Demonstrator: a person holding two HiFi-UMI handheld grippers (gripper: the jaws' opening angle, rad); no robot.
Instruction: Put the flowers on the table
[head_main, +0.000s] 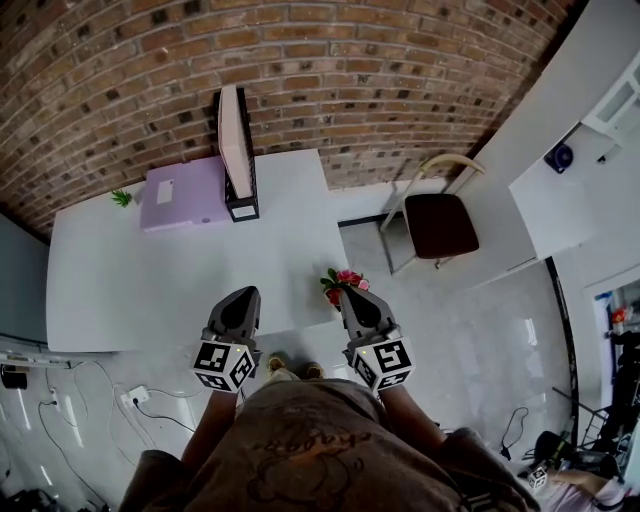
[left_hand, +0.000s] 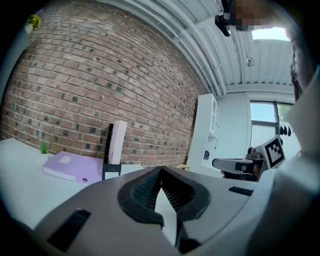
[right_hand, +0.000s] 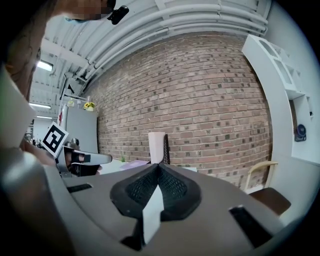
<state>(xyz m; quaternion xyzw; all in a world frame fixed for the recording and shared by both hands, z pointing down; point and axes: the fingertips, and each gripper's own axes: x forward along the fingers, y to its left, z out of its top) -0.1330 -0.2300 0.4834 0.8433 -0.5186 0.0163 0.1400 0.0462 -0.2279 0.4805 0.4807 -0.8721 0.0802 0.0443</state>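
While blooms-up, flowers beside right claw

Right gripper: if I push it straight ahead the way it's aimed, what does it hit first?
Probably the upright white panel on the table, dead ahead of the right gripper. The flowers seem below that line; depth is unclear.

I hold the left tongs and the right tongs side by side ahead of me, both closed tight on nothing.
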